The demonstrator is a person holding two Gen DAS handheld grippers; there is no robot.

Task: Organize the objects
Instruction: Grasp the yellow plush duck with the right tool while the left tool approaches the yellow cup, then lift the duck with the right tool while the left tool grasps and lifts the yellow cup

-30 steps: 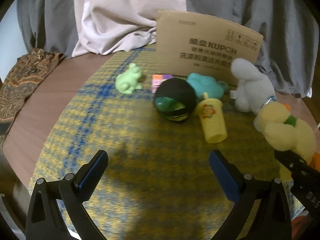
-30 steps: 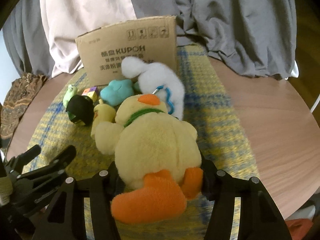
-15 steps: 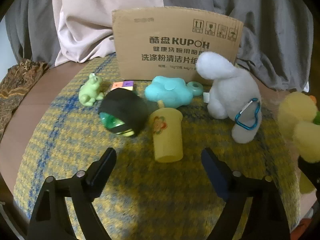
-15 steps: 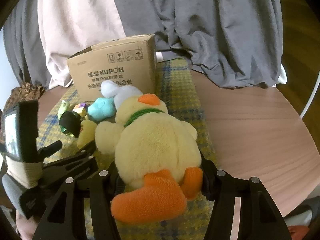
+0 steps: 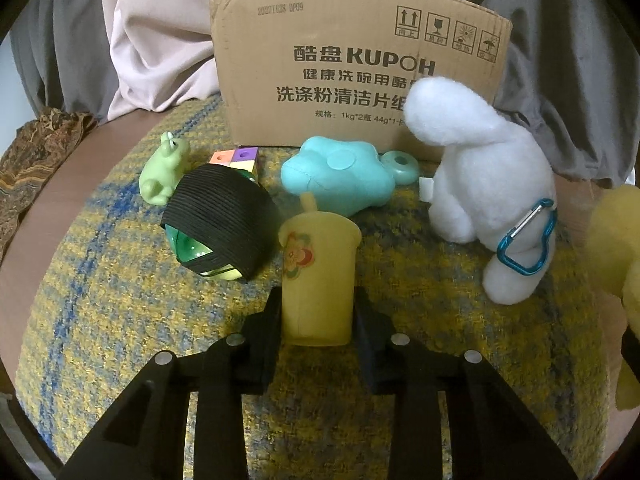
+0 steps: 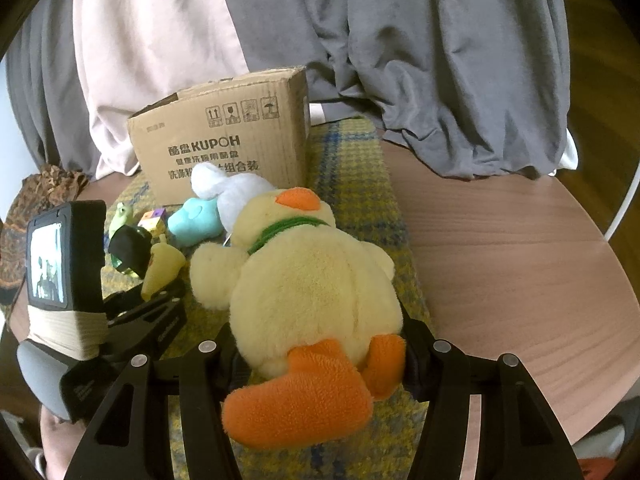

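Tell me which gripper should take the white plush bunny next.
Neither is free: the left gripper is shut on the yellow cup and the right gripper on the duck plush. The white bunny stands right of the cup.

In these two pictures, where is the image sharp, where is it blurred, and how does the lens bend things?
Left wrist view: the print on the cardboard box is sharp, its top edge bows from the fisheye, and the corners are dark. Right wrist view: the plush duck is fairly sharp, the box print is softer, and the table edge curves strongly.
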